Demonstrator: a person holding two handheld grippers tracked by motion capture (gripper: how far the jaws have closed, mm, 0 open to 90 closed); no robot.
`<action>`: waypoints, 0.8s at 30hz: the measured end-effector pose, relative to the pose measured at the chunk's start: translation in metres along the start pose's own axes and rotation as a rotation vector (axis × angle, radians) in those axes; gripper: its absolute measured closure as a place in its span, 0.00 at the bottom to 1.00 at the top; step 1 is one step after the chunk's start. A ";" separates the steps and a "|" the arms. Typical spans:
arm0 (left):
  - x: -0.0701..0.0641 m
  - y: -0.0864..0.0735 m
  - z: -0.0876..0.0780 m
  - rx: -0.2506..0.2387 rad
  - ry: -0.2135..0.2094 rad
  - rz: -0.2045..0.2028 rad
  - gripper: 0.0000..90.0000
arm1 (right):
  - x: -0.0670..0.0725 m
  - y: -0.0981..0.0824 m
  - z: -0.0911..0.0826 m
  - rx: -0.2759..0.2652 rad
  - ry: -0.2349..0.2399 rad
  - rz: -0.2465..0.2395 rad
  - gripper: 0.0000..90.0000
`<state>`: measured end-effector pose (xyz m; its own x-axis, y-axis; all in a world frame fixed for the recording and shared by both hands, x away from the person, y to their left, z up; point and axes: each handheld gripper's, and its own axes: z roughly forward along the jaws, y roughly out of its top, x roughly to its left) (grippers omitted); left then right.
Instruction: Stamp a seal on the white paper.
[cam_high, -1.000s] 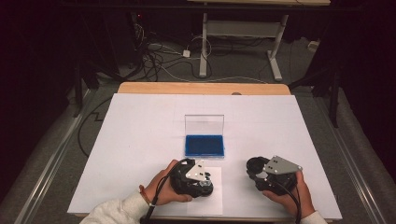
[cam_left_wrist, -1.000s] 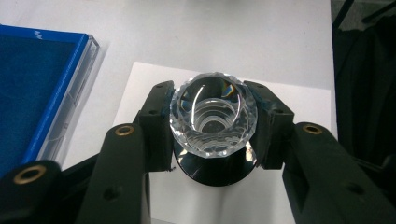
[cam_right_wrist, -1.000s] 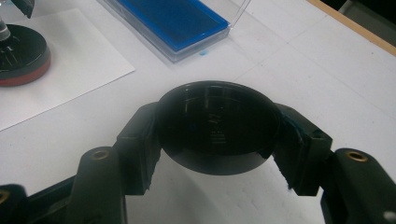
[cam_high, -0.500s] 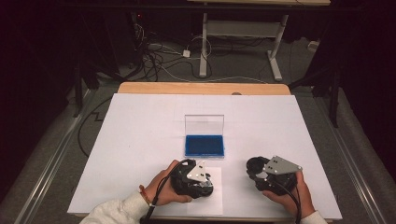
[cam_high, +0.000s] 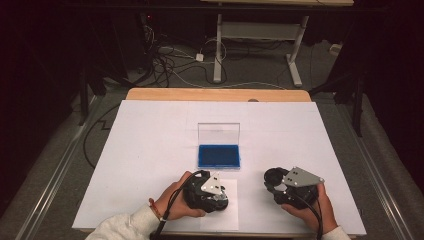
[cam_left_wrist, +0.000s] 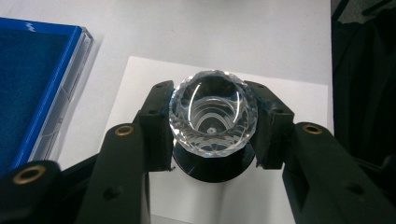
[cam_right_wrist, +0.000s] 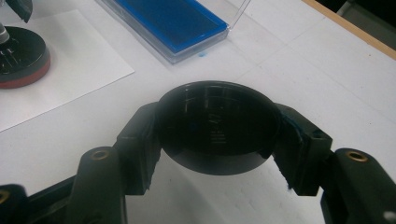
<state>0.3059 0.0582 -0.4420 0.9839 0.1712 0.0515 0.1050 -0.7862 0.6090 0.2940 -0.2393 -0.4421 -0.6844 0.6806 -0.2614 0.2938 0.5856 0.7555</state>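
Stamp (cam_left_wrist: 213, 116) gripped by left tongs (cam_left_wrist: 213, 122) over paper sheet (cam_high: 231, 210) near front edge | right tongs (cam_right_wrist: 217, 128) clamp black cap (cam_right_wrist: 217, 125) | keep stamp upright, press into blue ink pad (cam_high: 218, 155) squarely

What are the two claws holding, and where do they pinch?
The left claw pinches a faceted crystal knob by its sides. The right claw pinches a black round disc by its edge.

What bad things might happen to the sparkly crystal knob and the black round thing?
The crystal knob is smooth and pinched only at its sides by the left gripper, so it might slip onto the white sheet. The black disc in the right gripper is held at its edges and might tip out.
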 end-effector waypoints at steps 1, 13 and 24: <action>0.000 0.000 0.000 0.001 0.000 0.000 0.61 | 0.000 0.000 0.000 0.000 0.000 0.000 0.43; -0.001 0.001 0.000 0.007 0.009 0.008 0.61 | 0.000 0.000 0.000 0.001 0.001 0.001 0.43; -0.005 0.004 0.001 0.033 0.041 0.026 0.61 | 0.001 0.000 0.001 0.007 0.005 0.004 0.43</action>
<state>0.3012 0.0538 -0.4406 0.9796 0.1746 0.0998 0.0851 -0.8095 0.5810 0.2942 -0.2380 -0.4430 -0.6863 0.6810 -0.2553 0.3011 0.5855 0.7527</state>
